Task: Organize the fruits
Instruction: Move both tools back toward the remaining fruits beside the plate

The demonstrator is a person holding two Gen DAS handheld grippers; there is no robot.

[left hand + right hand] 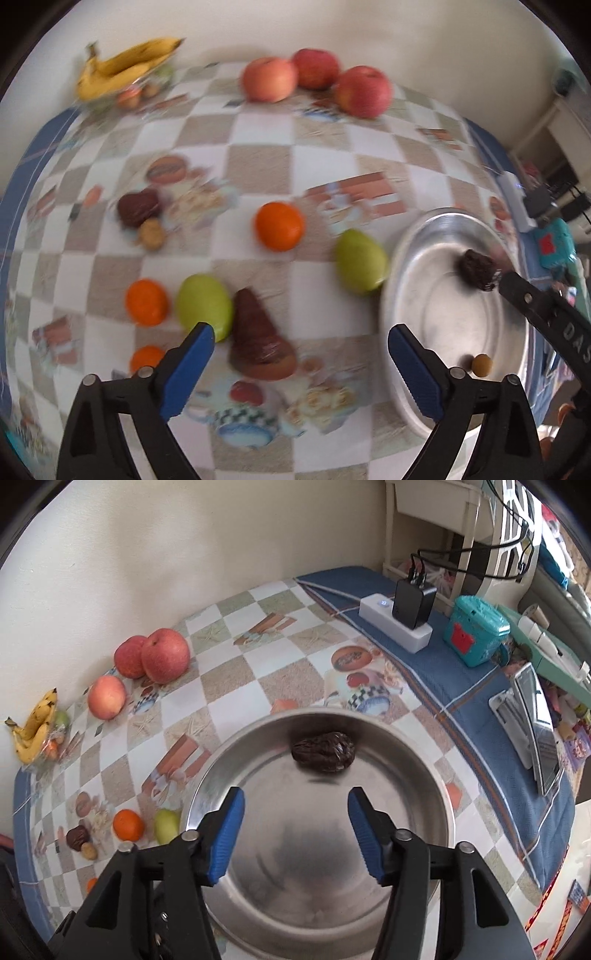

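My left gripper (299, 338) is open above the checked tablecloth, and a brown cone-shaped fruit (258, 339) lies between its fingers, untouched. A green pear (205, 310) and an orange (146, 301) lie to its left. Another orange (279, 225) and a second pear (360, 260) are farther back. A steel bowl (439, 314) at the right holds a dark wrinkled fruit (474, 271) and a small nut (481, 364). My right gripper (295, 801) hangs open over the bowl (295, 856), just short of the dark fruit (323, 751), with nothing between its pads.
Three apples (164, 655) and a bunch of bananas (37, 723) lie by the wall. A dark fruit (138, 208) and a walnut (151, 234) lie on the left. A white power strip (388, 624) and a teal box (476, 635) stand on the blue cloth.
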